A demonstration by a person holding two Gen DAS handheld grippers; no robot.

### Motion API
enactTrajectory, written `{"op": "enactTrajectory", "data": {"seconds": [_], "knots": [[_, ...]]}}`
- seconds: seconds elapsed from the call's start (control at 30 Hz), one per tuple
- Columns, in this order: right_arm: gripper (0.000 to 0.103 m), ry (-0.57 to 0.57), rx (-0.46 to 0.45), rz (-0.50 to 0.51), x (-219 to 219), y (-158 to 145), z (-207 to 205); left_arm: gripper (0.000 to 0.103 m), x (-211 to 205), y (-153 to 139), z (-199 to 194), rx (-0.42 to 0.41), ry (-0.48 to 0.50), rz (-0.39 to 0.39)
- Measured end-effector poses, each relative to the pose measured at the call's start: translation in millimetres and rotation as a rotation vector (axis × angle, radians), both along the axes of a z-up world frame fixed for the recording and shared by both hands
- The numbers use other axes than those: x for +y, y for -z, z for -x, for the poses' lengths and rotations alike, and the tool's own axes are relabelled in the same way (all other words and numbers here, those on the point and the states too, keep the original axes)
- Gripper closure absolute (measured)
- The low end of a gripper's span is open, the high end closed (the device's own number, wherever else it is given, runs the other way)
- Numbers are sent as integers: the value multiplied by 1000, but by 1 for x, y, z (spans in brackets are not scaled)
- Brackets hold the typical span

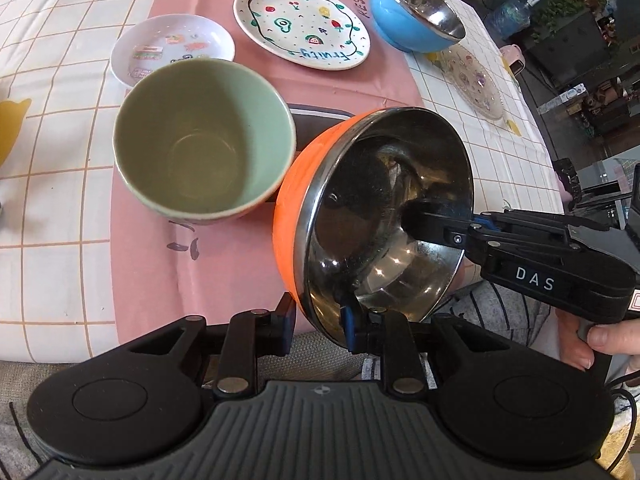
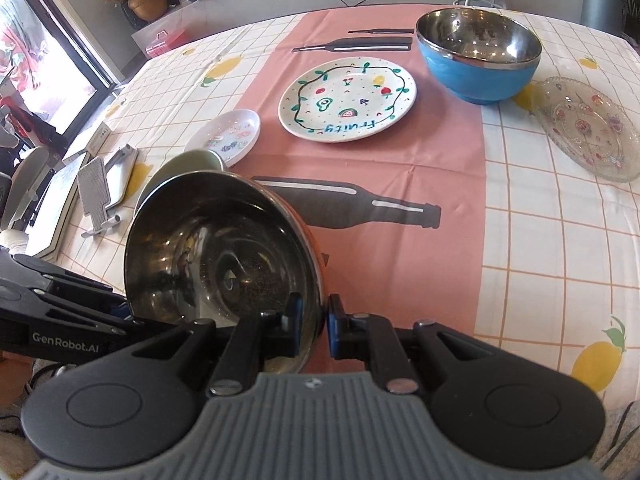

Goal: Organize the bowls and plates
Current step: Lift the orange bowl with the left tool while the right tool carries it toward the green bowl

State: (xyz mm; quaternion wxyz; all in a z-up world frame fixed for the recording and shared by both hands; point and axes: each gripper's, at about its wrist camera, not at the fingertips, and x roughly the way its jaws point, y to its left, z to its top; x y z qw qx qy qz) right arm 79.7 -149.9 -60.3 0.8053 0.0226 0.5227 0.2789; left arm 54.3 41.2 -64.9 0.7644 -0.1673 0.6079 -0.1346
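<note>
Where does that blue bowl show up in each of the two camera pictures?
Left wrist view: the blue bowl sits top right of centre, at the table's far side.
Right wrist view: top right, beside the glass plate.
Shared landmark: the "Fruity" plate lies just left of it.

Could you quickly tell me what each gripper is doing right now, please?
Left gripper: shut on the orange bowl's rim.
Right gripper: shut on the same bowl's rim.

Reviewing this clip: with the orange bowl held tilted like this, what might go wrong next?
1. Both the left gripper and right gripper pinch only the orange bowl's thin steel rim, so it may slip or twist.
2. The tilted bowl sits close beside the green bowl and might knock it.
</note>
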Motion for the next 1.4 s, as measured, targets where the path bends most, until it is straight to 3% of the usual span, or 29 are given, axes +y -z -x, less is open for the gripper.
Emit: {"op": "enactTrajectory", "data": {"seconds": [0.13,0.4,0.77,1.07,1.4], "knots": [[86,21,6,-6,3,2,-2,77,10,0,-6,8,-37,27],[86,47,65,-85,7,10,-12,77,38,3,-17,28,-142,61],[86,150,108,-187,6,18,-25,76,57,8,-22,-22,-257,122],[85,135,106,-194,7,20,-24,75,51,6,-11,-65,-228,98],[83,157,148,-226,-3,24,-26,73,53,13,-13,-48,-240,161]]}}
